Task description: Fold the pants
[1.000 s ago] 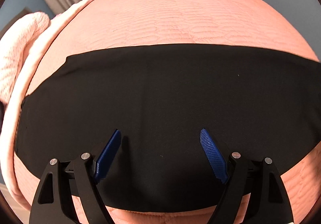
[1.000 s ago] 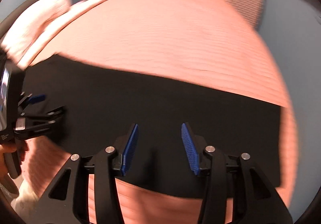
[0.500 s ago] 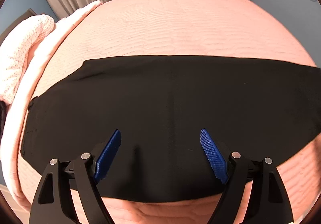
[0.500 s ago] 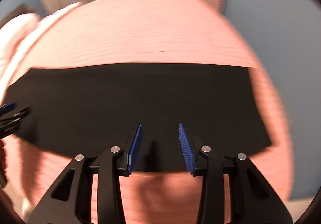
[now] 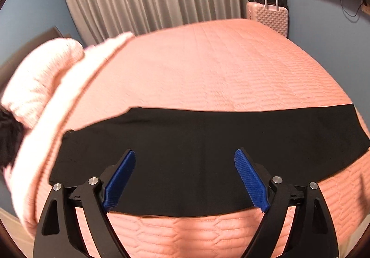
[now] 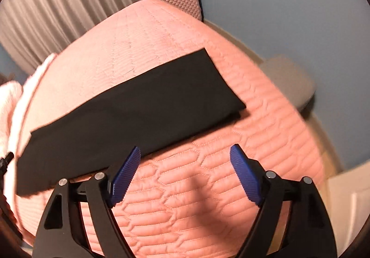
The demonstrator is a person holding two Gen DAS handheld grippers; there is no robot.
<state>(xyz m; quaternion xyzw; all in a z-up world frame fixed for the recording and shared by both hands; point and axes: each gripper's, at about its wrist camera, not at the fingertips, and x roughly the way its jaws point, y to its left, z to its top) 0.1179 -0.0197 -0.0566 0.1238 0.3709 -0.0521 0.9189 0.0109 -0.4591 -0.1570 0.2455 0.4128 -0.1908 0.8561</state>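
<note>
Four fingers (image 5: 120,179) apart, one pants (image 5: 185,142)

Left gripper (image 5: 185,163) and right gripper (image 6: 185,161), jaws just opened wider, nothing between them.

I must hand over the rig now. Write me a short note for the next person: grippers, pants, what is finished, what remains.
Left gripper: open, nothing between the jaws, above the middle of the pants.
Right gripper: jaws have just been opening; empty, over bare bedspread beside the pants' near edge.
Pants: a long, flat black strip across the pink bed, apparently already folded lengthwise.
Left to do: fold the strip end over end, probably from the leg end.
</note>
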